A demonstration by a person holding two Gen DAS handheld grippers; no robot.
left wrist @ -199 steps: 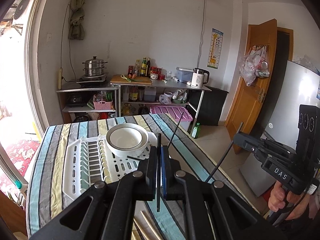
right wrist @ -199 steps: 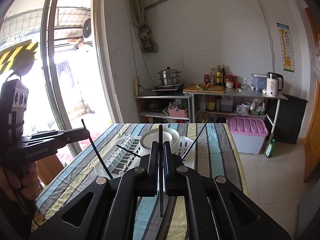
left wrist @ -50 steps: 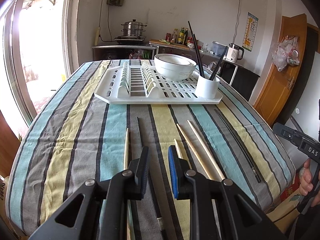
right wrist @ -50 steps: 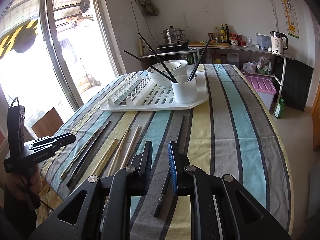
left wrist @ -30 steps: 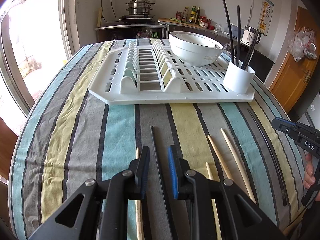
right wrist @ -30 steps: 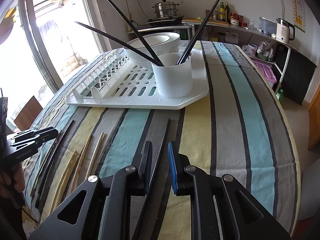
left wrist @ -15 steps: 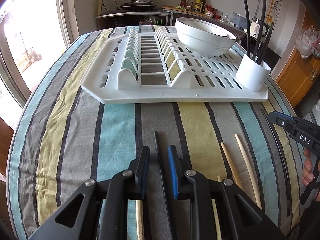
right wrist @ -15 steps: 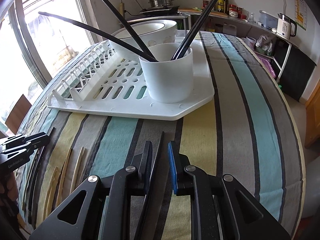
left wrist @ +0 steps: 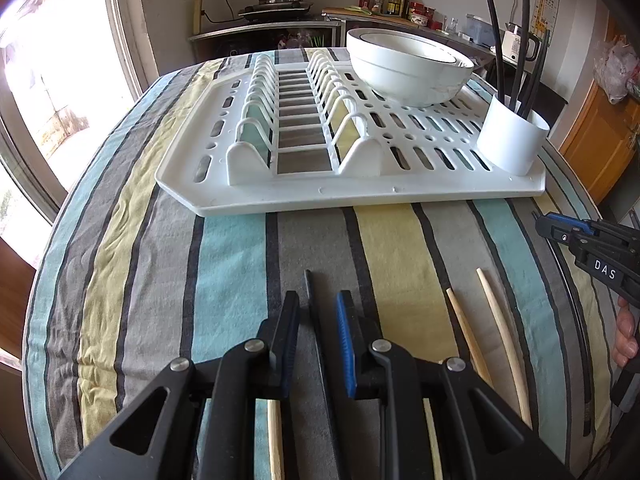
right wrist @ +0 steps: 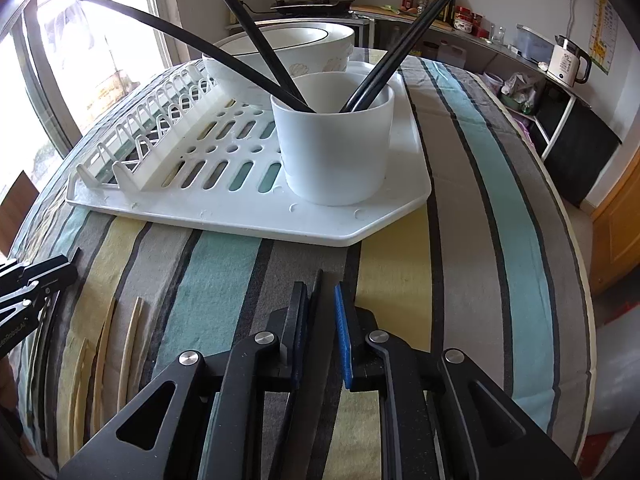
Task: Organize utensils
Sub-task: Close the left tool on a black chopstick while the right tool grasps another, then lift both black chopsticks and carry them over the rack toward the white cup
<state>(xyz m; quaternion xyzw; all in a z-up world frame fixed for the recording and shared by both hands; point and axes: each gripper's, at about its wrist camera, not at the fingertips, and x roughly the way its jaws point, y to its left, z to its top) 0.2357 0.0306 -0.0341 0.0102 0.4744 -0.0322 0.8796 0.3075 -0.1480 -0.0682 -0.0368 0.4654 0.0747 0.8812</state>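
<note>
On the striped cloth of the bench, near the front edge of a white rack, loose chopsticks lie pointing toward the rack. The left gripper hangs low over a black chopstick that runs between its jaws; the jaws stand apart with a gap on each side of the stick, so nothing is grasped. Two pale wooden chopsticks lie to the right of it, a further wooden one shows under the left jaw, and another black one lies farther right near the bench edge.

The right gripper straddles a second black chopstick just in front of the rack's near right corner. Its jaws have just been closing; the stick sits against the left jaw while a narrow gap remains before the blue pad on the right, so they are not yet clenched on it.

On the rack's near right corner stands a white cup with several black chopsticks leaning out of it. Behind the cup, on the rack's far side, sit stacked white bowls. The slotted plate rows on the rack's left half hold nothing. In the left view the right gripper shows at the right edge with fingers of a hand on its handle.
</note>
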